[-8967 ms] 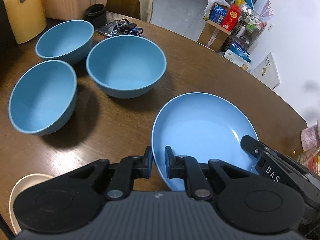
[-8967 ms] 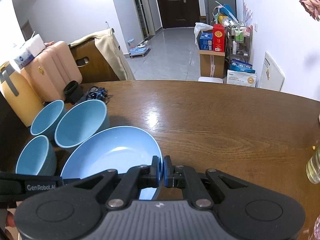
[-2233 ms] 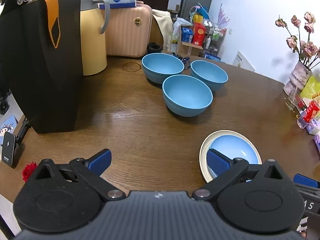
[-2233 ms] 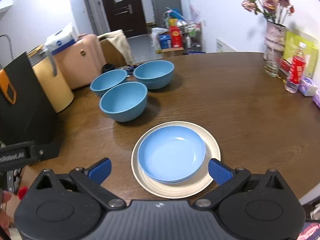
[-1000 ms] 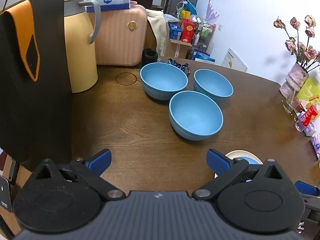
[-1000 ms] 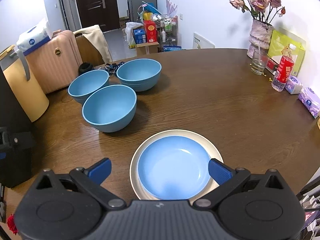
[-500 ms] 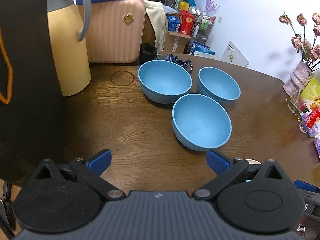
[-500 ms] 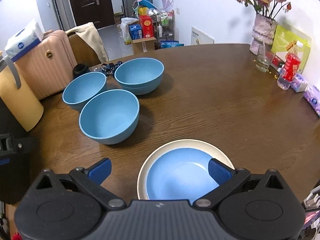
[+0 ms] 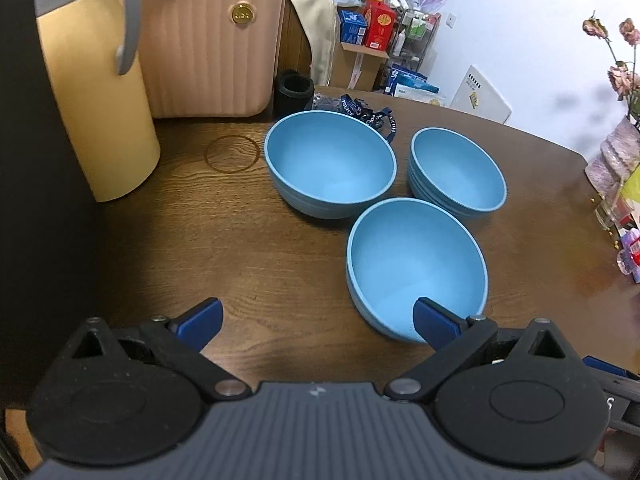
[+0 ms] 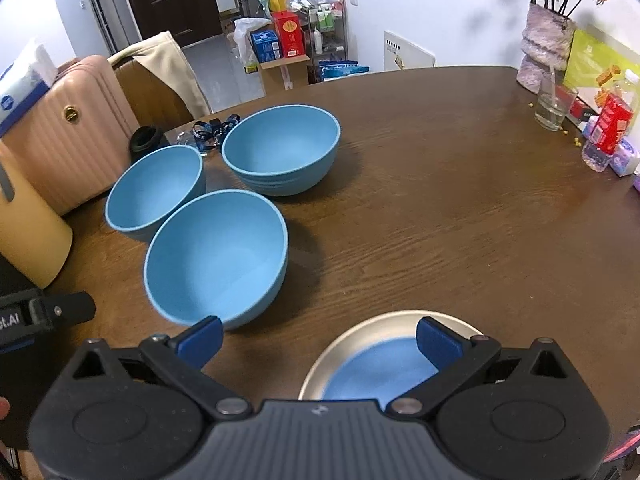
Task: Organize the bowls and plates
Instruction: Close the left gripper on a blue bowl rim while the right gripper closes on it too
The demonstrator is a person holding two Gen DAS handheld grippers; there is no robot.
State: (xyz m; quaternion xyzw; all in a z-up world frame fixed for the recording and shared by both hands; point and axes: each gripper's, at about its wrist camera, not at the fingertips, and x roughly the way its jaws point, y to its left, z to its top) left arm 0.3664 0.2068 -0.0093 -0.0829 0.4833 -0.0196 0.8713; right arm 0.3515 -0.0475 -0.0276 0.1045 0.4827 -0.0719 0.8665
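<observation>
Three blue bowls stand close together on the brown table. The nearest bowl (image 9: 416, 264) (image 10: 216, 256) sits just ahead of both grippers. Behind it are a left bowl (image 9: 330, 162) (image 10: 154, 192) and a right bowl (image 9: 456, 170) (image 10: 280, 148). My left gripper (image 9: 318, 318) is open and empty, its right finger near the nearest bowl's rim. My right gripper (image 10: 320, 338) is open and empty above the table. A blue plate (image 10: 376, 372) lies on a cream plate (image 10: 360, 332) under the right gripper's right finger.
A yellow jug (image 9: 92, 92), a pink suitcase (image 9: 216, 36), a black cup (image 9: 294, 90) and a lanyard (image 9: 360, 110) crowd the table's back left. A vase (image 10: 544, 46), a glass (image 10: 554, 106) and bottles (image 10: 606, 130) stand at the right edge.
Both grippers have moved forward toward the bowls, which look larger and nearer. The stacked plates have slid down under the right gripper and out of the left view. Both grippers stay open.
</observation>
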